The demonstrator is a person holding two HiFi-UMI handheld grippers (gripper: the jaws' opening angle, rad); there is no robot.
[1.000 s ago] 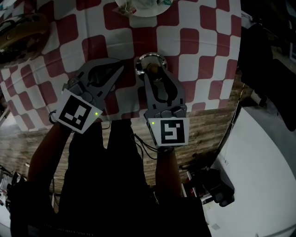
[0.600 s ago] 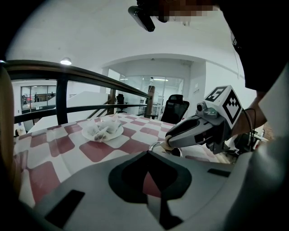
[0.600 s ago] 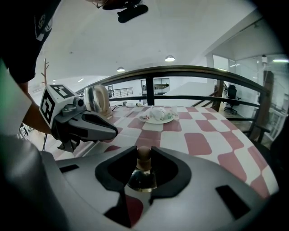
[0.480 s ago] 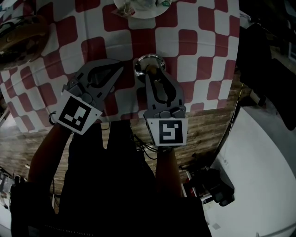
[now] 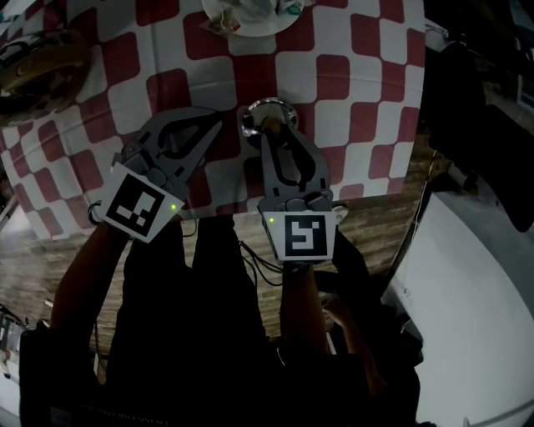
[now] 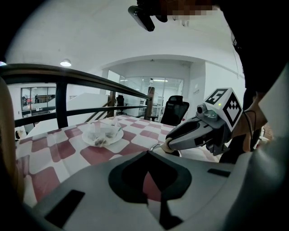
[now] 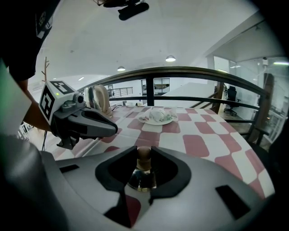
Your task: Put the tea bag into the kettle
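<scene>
**Right gripper on the lid knob, tea bags on the plate**

At the far left edge of the checked tablecloth (image 5: 334,100) stands the kettle (image 5: 33,71), only partly in the head view and well apart from both grippers. Next comes the left gripper (image 5: 219,125), its jaws brought together with nothing between them, its tips pointing toward the lid (image 5: 250,117) just beside it. Beyond the grippers, at the far side of the table, is a white plate (image 5: 250,25) holding the tea bags (image 6: 101,131). They are well apart from both sets of jaws, and neither gripper touches them. The right gripper (image 5: 269,127) has just been closing its jaws, and they now sit narrow, one on each side of the brown lid knob (image 7: 143,154). The shiny round lid lies on the cloth under the jaws.
</scene>
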